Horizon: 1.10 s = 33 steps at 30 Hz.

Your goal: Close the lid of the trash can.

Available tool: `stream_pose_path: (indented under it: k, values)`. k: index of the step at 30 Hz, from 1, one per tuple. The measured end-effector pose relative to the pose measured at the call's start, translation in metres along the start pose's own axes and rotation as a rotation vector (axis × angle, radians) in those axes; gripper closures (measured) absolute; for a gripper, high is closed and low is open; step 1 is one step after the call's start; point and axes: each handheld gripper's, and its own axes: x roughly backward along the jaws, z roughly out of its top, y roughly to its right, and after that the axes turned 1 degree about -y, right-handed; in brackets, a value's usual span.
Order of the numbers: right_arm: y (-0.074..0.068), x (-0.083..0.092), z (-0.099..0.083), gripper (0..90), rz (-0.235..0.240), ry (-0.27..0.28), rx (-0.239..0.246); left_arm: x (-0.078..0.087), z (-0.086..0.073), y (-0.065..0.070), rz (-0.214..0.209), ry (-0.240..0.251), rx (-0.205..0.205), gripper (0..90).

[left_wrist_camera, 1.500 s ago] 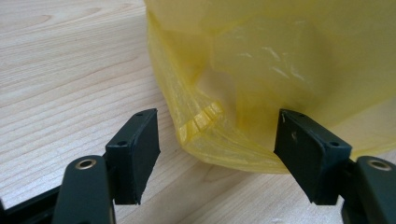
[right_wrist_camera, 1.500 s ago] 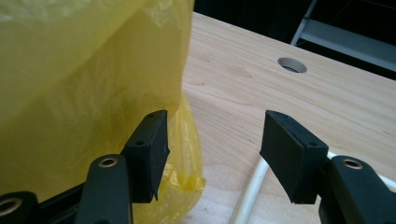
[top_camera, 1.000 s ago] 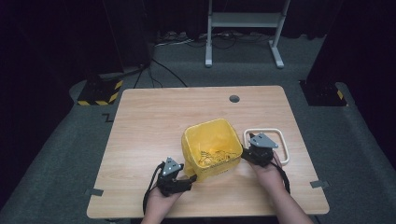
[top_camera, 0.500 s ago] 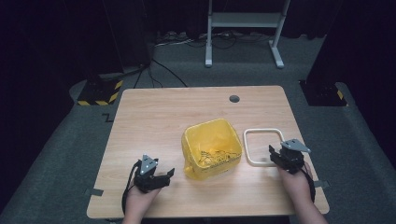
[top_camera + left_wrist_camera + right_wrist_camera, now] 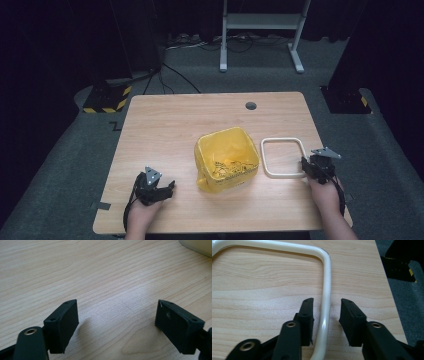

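Note:
A yellow bin (image 5: 227,159) with small yellow bits inside stands mid-table. To its right a white rounded-square hoop (image 5: 282,139) lies flat on the wood. My right gripper (image 5: 306,166) straddles the hoop's right bar (image 5: 327,285). In the right gripper view (image 5: 327,300) its jaws have just been closing with the bar between them, and a gap still shows beside the right pad. My left gripper (image 5: 169,189) rests low at the front left, apart from the bin. In the left gripper view (image 5: 117,315) its jaws have just been opening, with only bare wood between them.
The wooden table (image 5: 175,125) has a cable hole (image 5: 250,106) at the back and a strip of tape (image 5: 102,205) at its front left corner. Its right edge runs close beside my right hand. On the floor sit a black-and-yellow block (image 5: 107,97) and a metal stand (image 5: 260,35).
Both hands left the bin's sides and moved outward: the left gripper toward the front left, the right gripper rightward onto the hoop's right bar. The right jaws narrowed.

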Motion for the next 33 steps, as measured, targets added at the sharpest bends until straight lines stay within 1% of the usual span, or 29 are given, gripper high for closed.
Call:
stream_pose_path:
  k: [1, 2, 3, 5, 8, 9, 12, 14, 15, 16, 17, 18, 19, 20, 21, 22, 24, 25, 26, 27, 28, 29, 30, 31, 32, 33]
  values:
    - [0.0, -0.001, 0.0, 68.3, 0.005, -0.002, -0.001, 0.0, 0.0, 0.0, -0.006, -0.002, 0.004, 18.9]
    - [0.0, -0.001, 0.0, 68.3, 0.005, -0.002, -0.001, 0.0, 0.0, 0.0, -0.006, -0.002, 0.004, 18.9]
    - [-0.001, -0.001, 0.0, 72.7, 0.005, 0.0, -0.006, 0.0, 0.0, -0.001, -0.011, -0.006, 0.013, 18.9]
    - [-0.002, -0.002, 0.0, 78.1, 0.001, 0.002, -0.007, 0.0, 0.0, -0.002, -0.019, -0.007, 0.023, 19.0]
    - [-0.004, -0.002, -0.001, 80.0, -0.006, 0.007, -0.009, 0.0, 0.0, -0.002, -0.022, -0.007, 0.024, 19.4]
    - [-0.005, -0.002, -0.001, 81.2, -0.01, 0.012, -0.003, 0.0, 0.0, -0.003, -0.028, -0.016, 0.032, 19.6]
    - [-0.007, 0.0, -0.002, 81.3, -0.019, 0.021, -0.002, -0.001, 0.0, -0.004, -0.031, -0.018, 0.041, 19.7]
    - [-0.009, 0.004, -0.002, 81.4, -0.025, 0.043, 0.001, -0.001, 0.0, -0.004, -0.037, -0.021, 0.047, 19.7]
    - [-0.01, 0.01, -0.001, 81.5, -0.018, 0.071, -0.012, -0.001, 0.0, -0.005, -0.04, -0.023, 0.05, 19.6]
    - [-0.01, 0.01, -0.001, 81.5, -0.018, 0.071, -0.012, -0.001, 0.0, -0.005, -0.04, -0.024, 0.055, 19.6]
    - [-0.012, 0.017, 0.0, 81.5, -0.011, 0.103, -0.021, -0.001, 0.0, -0.006, -0.041, -0.027, 0.057, 19.5]
    - [-0.012, 0.017, 0.0, 81.5, -0.011, 0.103, -0.021, -0.001, 0.0, -0.006, -0.041, -0.027, 0.057, 19.4]
    - [-0.015, 0.023, -0.001, 81.5, -0.009, 0.129, -0.029, -0.001, 0.0, -0.006, -0.04, -0.026, 0.06, 19.3]
    - [-0.015, 0.023, -0.001, 81.5, -0.009, 0.129, -0.029, -0.001, 0.0, -0.006, -0.04, -0.026, 0.06, 19.2]
    - [-0.017, 0.027, -0.002, 81.5, -0.012, 0.14, -0.036, -0.001, 0.0, -0.006, -0.038, -0.027, 0.062, 19.2]
    - [-0.02, 0.033, -0.003, 81.6, -0.022, 0.167, -0.042, -0.001, 0.0, -0.005, -0.039, -0.033, 0.069, 16.3]
    - [-0.021, 0.035, -0.003, 81.5, -0.023, 0.174, -0.042, -0.001, 0.0, -0.005, -0.035, -0.035, 0.067, 16.0]
    - [-0.022, 0.039, -0.004, 81.5, -0.022, 0.189, -0.044, -0.001, 0.0, -0.005, -0.033, -0.035, 0.066, 16.0]
    - [-0.024, 0.042, -0.004, 81.5, -0.022, 0.202, -0.042, 0.0, -0.001, -0.005, -0.029, -0.033, 0.067, 15.9]
    - [-0.026, 0.048, -0.005, 81.5, -0.021, 0.224, -0.037, 0.0, -0.001, -0.003, -0.023, -0.02, 0.058, 15.5]
    - [-0.026, 0.048, -0.005, 81.5, -0.021, 0.224, -0.037, 0.0, -0.001, -0.003, -0.023, -0.02, 0.058, 15.1]
    - [-0.027, 0.053, -0.006, 81.5, -0.021, 0.242, -0.04, 0.001, -0.001, -0.003, -0.024, -0.01, 0.058, 14.8]
    - [-0.027, 0.053, -0.006, 81.5, -0.021, 0.242, -0.04, 0.002, -0.001, -0.003, -0.024, 0.0, 0.059, 14.8]
    - [-0.027, 0.058, -0.006, 81.5, -0.018, 0.265, -0.047, 0.002, 0.0, -0.002, -0.035, 0.018, 0.071, 14.6]
    - [-0.027, 0.058, -0.006, 81.5, -0.018, 0.265, -0.047, 0.003, 0.0, -0.002, -0.035, 0.026, 0.072, 14.6]
    - [-0.026, 0.062, -0.006, 81.5, -0.019, 0.282, -0.055, 0.005, 0.002, 0.0, -0.04, 0.059, 0.075, 14.1]
